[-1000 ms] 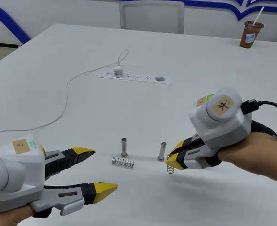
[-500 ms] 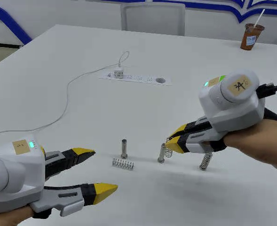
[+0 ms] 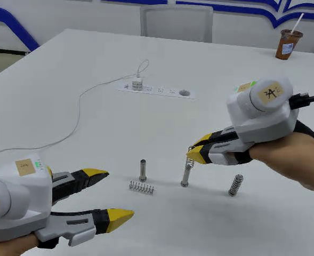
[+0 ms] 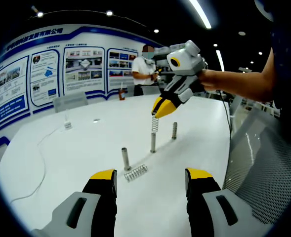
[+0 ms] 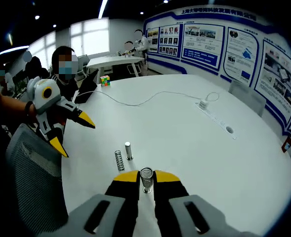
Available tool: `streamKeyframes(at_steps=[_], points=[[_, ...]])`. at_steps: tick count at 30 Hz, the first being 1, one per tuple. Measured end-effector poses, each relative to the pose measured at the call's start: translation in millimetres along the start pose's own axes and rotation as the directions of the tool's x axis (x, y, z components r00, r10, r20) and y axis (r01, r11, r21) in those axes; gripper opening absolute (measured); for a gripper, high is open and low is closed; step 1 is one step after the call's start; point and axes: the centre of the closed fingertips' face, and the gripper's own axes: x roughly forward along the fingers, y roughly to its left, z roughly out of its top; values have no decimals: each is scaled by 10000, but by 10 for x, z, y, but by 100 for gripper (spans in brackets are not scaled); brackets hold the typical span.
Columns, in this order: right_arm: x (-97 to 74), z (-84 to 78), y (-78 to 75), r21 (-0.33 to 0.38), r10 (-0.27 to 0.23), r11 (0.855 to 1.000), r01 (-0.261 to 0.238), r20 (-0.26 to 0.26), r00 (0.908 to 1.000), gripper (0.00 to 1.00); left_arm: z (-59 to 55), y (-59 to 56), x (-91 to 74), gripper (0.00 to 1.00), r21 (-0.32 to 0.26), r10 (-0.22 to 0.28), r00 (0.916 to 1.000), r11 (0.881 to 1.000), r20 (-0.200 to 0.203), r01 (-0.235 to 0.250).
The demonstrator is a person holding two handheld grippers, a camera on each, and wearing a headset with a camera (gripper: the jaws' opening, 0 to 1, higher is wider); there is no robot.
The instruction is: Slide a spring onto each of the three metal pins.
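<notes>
My right gripper (image 3: 192, 154) is shut on a small spring (image 3: 190, 161), which it holds upright with its lower end at the top of the middle pin (image 3: 184, 176). From the right gripper view the spring (image 5: 146, 174) sits between my jaws, with the pin's base just beneath it. Left of it stands a bare pin (image 3: 143, 169), and a loose spring (image 3: 141, 186) lies on the table beside that. A third pin (image 3: 235, 184) on the right wears a spring. My left gripper (image 3: 111, 194) hovers open at the near left, well short of the pins (image 4: 126, 159).
A white power strip (image 3: 157, 89) with a plugged-in cable (image 3: 77, 109) lies farther back on the white table (image 3: 66, 80). A drink cup (image 3: 287, 44) stands at the far right corner, and a chair (image 3: 175, 21) is behind the table.
My right gripper has lifted the spring from the table beside the middle pin up to the pin's top. The spring-covered pin on the right is now uncovered. My left gripper has stayed put.
</notes>
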Motion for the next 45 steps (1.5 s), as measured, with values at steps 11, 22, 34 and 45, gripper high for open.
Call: streamKeyframes(at_steps=[11, 22, 34, 45], points=[[57, -42, -15, 140, -8, 9999, 9, -54, 10000, 12, -14, 15, 4, 57, -39, 25, 10000, 10000, -20, -26], [129, -154, -12, 399, 43, 9992, -38, -132, 9999, 12, -40, 15, 10, 57, -89, 29, 10000, 10000, -73, -29], [278, -303, -27, 709, 136, 9974, -113, -318, 9994, 12, -49, 35, 21, 57, -121, 45, 9999, 9999, -97, -47], [376, -421, -41, 946, 187, 9954, -139, -503, 9986, 12, -68, 45, 20, 57, -180, 66, 9999, 9998, -136, -68]])
